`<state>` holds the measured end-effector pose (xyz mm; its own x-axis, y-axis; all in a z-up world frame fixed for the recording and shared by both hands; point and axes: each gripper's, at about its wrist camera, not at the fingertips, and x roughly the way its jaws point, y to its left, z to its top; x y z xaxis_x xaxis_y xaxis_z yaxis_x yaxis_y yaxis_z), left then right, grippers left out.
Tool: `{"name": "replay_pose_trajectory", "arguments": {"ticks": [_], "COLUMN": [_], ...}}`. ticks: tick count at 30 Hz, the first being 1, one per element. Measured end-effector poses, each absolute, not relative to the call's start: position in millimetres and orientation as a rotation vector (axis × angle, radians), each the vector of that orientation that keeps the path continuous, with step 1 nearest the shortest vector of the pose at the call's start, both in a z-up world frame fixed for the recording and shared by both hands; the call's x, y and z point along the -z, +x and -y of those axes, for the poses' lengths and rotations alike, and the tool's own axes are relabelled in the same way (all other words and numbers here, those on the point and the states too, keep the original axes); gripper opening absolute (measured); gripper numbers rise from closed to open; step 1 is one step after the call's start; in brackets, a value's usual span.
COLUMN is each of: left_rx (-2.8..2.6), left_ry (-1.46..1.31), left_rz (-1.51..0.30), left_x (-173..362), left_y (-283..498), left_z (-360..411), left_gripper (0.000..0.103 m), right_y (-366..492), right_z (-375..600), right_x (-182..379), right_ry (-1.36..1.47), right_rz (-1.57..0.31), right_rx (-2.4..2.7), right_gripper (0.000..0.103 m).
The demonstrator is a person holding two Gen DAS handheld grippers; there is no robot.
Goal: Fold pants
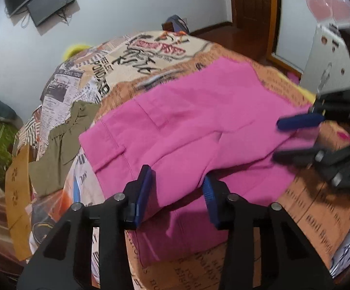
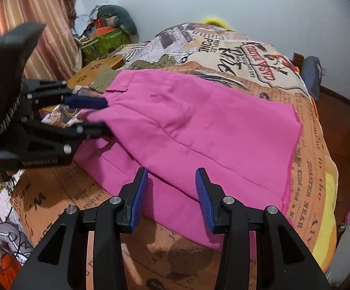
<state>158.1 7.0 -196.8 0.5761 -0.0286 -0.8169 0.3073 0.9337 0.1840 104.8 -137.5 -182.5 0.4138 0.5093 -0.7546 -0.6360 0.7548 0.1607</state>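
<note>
Nearest the lens in the left wrist view, left gripper (image 1: 176, 188) spread wide, blue pads either side of a raised fold of the pink pants (image 1: 199, 120), nothing pinched between them as far as could be told. Likewise in the right wrist view: right gripper (image 2: 172, 193) spread apart at 6 o'clock, fingers hovering just over the near edge of the pants (image 2: 206, 130), cloth below and between the pads but not clamped. Pants spread across the printed bedspread (image 2: 259, 58), filling the middle of both views, waistband and belt loop toward 9 o'clock in the left view, frayed hem edge toward 3 o'clock in the right view. Judged already folded at least once: one layer lying over another, with a lower layer showing along the near edge at 6 o'clock, legs seemingly stacked. Top surface mostly smooth, a few soft creases running from centre toward 5 o'clock. Still left, by the look of it: a further fold to bring hem toward waistband, then flattening. Olive garment (image 1: 63, 140) crumpled at 9 o'clock, just beside the waistband, possibly touching it. Wooden board (image 2: 95, 71) beyond at 10 o'clock in the right view. Opposite gripper seen blurred at the far edge of each view, also spread.
</note>
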Motion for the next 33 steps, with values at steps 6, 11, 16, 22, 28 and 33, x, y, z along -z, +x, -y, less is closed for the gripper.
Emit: {"name": "replay_pose_trajectory", "arguments": {"ticks": [6,11,16,22,28,33], "left_rx": [0.213,0.225,0.217,0.150,0.163,0.196], "left_ry": [0.255,0.254,0.313,0.410,0.320,0.296], "left_rz": [-0.922,-0.924,-0.946,-0.915,-0.896,-0.878], "left_x": [180.3,179.8,196.5,208.3,193.7,181.2], "left_y": [161.1,156.3,149.0,148.8,148.7,136.4], "left_z": [-8.6,-6.9,2.8,17.3,8.4,8.5], "left_gripper": [0.038,0.038,0.038,0.038,0.019,0.011], "right_y": [111.5,123.6,121.9,115.6,108.9,102.0], "right_z": [133.3,142.6,148.9,147.8,152.2,153.7], "right_x": [184.6,187.4,177.2,169.1,163.4,158.5], "right_ry": [-0.176,-0.116,-0.087,-0.105,-0.107,-0.120], "right_rz": [-0.859,-0.863,-0.816,-0.789,-0.777,-0.760], "right_rx": [-0.711,-0.682,-0.675,-0.684,-0.689,-0.693], "right_gripper": [0.037,0.008,0.008,0.006,0.006,0.006]}}
